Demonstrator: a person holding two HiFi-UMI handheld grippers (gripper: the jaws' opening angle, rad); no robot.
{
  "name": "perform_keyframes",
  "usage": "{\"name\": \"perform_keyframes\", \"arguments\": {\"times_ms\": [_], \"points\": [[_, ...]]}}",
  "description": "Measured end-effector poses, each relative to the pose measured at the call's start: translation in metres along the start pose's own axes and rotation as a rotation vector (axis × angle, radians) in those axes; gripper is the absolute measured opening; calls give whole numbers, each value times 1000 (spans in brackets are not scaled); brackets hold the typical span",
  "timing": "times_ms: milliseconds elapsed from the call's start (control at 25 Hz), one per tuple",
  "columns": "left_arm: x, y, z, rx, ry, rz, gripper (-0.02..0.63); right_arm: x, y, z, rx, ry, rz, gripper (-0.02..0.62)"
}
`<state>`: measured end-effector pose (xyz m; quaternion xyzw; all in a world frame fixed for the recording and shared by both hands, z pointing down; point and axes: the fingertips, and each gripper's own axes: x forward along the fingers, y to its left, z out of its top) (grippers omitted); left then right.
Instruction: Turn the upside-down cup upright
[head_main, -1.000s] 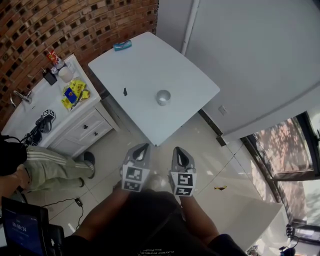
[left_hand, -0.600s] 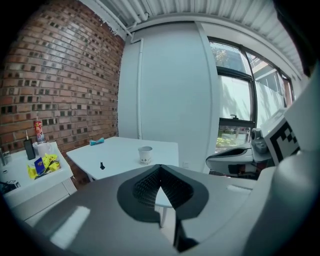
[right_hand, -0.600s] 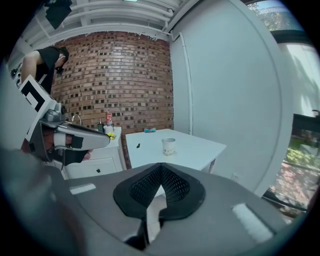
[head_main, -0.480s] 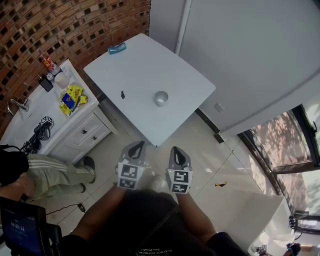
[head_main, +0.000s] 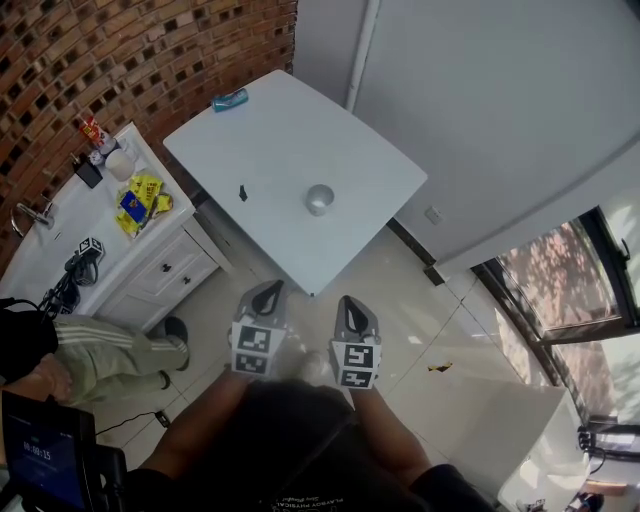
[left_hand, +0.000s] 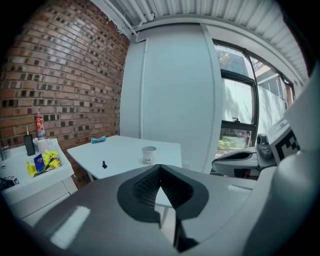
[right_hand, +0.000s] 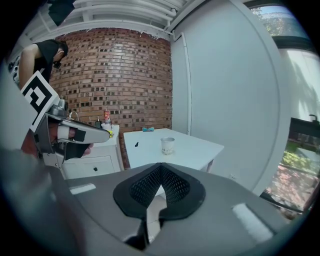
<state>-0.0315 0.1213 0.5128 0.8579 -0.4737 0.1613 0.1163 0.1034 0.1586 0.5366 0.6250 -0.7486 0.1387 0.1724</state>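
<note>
- Tile floor (head_main: 410, 300) underfoot, small room, white table (head_main: 270, 130) ahead with its near corner toward the body.
- Closest in: left gripper (head_main: 268, 291) and right gripper (head_main: 352, 305), side by side just in front of the torso, forearms tucked in, both aimed forward and a little downward at the table.
- Left gripper view: jaws closed tip to tip, nothing between them.
- Right gripper view: same, pads meeting, empty.
- Next out: cup (head_main: 319, 199) alone on the table top, toward the near corner, well apart from both grippers, untouched.
- Too small at this range to confirm which end is up; per the task, treated as inverted.
- Step in hand, as a judgement: approach only, nothing gripped, task at its start.
- Next move likely calls for closing the gap, opening one pair of jaws wide enough for the cup wall, gripping side-on, then rolling the wrist half a turn and setting the cup down on its base.
- Risk: light cup on a smooth top, liable to skid or topple if nudged before the jaws close.
- Also on the table: small black item (head_main: 241, 193) left of the cup, blue item (head_main: 229, 100) at the far corner; neither in the way.
- Off to the left: cluttered counter (head_main: 60, 225).
- Farthest: brick wall (head_main: 100, 50) and plain white wall (head_main: 500, 90).
</note>
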Motion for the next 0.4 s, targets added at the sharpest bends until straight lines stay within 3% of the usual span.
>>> {"name": "perform_keyframes", "arguments": {"times_ms": [400], "points": [[0, 9, -4, -9, 18, 7, -3, 0, 0, 9, 9, -13, -8, 11]]}}
